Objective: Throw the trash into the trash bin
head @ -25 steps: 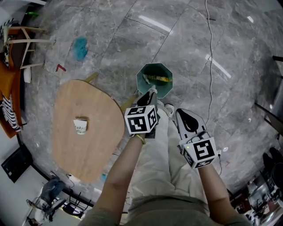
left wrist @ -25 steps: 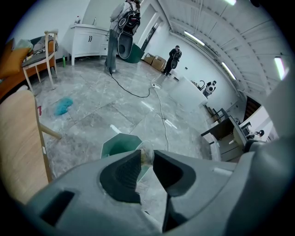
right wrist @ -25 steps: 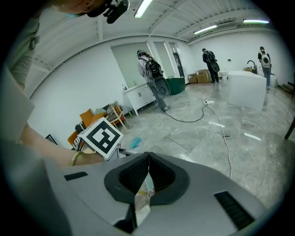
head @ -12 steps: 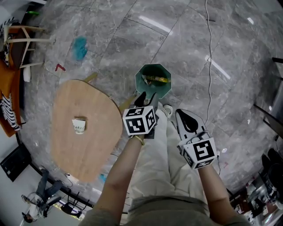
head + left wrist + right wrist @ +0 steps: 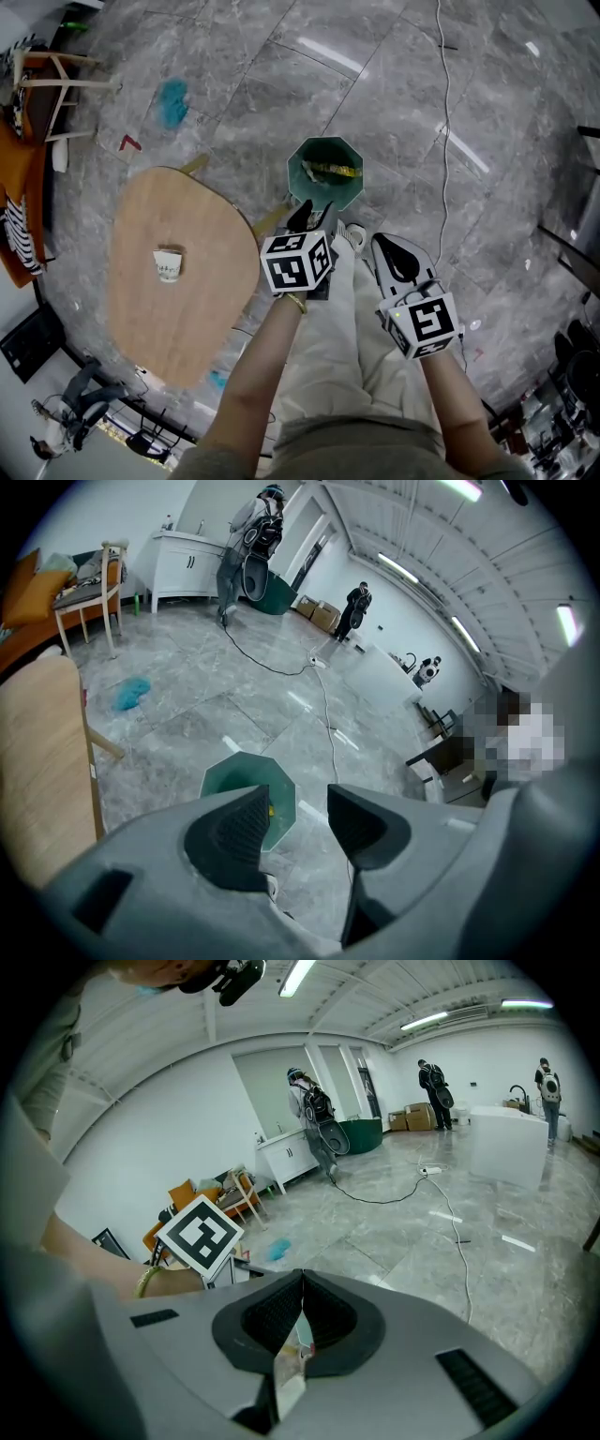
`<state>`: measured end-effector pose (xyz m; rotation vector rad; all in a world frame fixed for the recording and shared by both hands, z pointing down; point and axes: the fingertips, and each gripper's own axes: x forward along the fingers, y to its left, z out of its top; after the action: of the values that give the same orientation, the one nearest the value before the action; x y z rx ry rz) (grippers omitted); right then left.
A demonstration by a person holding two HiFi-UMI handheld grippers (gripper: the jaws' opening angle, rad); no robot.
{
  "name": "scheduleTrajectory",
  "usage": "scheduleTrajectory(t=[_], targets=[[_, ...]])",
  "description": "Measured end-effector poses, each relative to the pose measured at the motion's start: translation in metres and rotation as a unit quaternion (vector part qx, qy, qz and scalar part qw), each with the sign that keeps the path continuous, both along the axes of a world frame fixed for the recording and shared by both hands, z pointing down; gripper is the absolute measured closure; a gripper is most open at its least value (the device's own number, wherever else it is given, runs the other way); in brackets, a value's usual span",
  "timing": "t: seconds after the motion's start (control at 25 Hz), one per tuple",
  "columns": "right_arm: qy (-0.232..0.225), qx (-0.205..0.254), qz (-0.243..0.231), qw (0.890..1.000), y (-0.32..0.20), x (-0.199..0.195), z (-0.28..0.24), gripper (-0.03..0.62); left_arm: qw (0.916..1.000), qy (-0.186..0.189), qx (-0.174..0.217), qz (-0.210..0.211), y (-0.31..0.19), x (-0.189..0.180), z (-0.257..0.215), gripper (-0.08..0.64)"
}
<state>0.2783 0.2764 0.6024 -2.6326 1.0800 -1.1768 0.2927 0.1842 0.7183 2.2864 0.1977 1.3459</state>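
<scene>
At the left, a wooden worktop [image 5: 178,281] bears a paper cup [image 5: 169,266]. Right of it on the grey floor [image 5: 234,84] stands the green trash bin [image 5: 349,191], a yellow wrapper [image 5: 334,170] lying inside. The left claw [image 5: 298,799] hangs just at the bin's near rim, released; its jaws have just been opening, and only bin and floor show through the gap. Further right, apart from the bin and nearer the person, the right claw [image 5: 302,1283] is clenched on a thin wrapper [image 5: 289,1377] that trails back from its pads.
</scene>
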Motion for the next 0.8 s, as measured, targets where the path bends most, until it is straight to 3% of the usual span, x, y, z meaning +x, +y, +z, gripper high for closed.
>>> scheduleTrajectory(t=[0.28, 0.56, 0.8], targets=[[0.006, 0.0, -0.006, 1.0, 0.0, -0.003, -0.006, 0.583, 0.9999, 0.012, 0.001, -0.003, 0.0, -0.004, -0.013, 0.377], [0.009, -0.003, -0.017, 1.0, -0.003, -0.003, -0.015, 0.583, 0.9995, 0.029, 0.011, -0.012, -0.002, -0.005, -0.029, 0.496], [0.019, 0.006, -0.019, 1.0, -0.007, -0.008, -0.021, 0.583, 0.999, 0.039, 0.011, -0.019, -0.004, -0.01, -0.045, 0.545]])
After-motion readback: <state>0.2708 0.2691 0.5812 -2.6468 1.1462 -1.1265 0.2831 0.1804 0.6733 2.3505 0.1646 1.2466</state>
